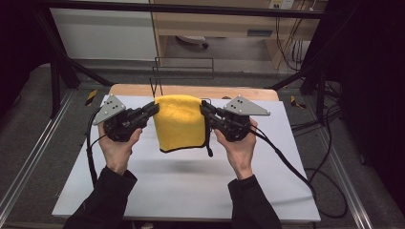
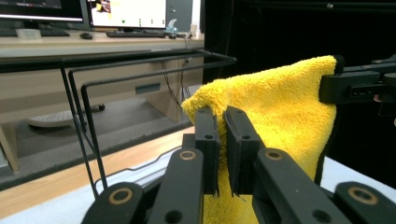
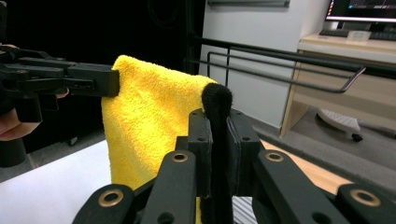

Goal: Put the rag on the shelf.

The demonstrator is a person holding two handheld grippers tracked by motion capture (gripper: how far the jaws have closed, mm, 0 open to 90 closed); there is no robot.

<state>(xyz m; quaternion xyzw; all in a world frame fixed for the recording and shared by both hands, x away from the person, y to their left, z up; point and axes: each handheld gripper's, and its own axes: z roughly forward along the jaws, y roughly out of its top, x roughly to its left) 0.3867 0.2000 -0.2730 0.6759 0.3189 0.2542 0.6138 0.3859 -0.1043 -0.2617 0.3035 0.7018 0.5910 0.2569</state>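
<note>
While the soft yellow fluffy cloth with a thin black edge [image 1: 180, 123] hangs in the air over the far half of the white desk top [image 1: 191, 186], each top corner is pinched by a tool. The left gripper [image 1: 154, 108] is clamped tight on the left top corner, and its pads [image 2: 207, 135] squeeze the yellow fluff. The right gripper [image 1: 204, 108] is clamped tight on the right top corner, right on the black edge [image 3: 216, 100]. The cloth hangs flat between them and does not touch the desk.

Just past the far edge of the desk stands a thin black wire rack [image 1: 184, 64]. The job now looks like putting the cloth over that rack. To do it well, keep both grippers at the same height so the top edge stays straight. Keep them apart so the cloth stays stretched. Lift until the bottom edge is above the top bar, then go forward and lay it over. It is hard to tell how far off the bar is, so go slowly
</note>
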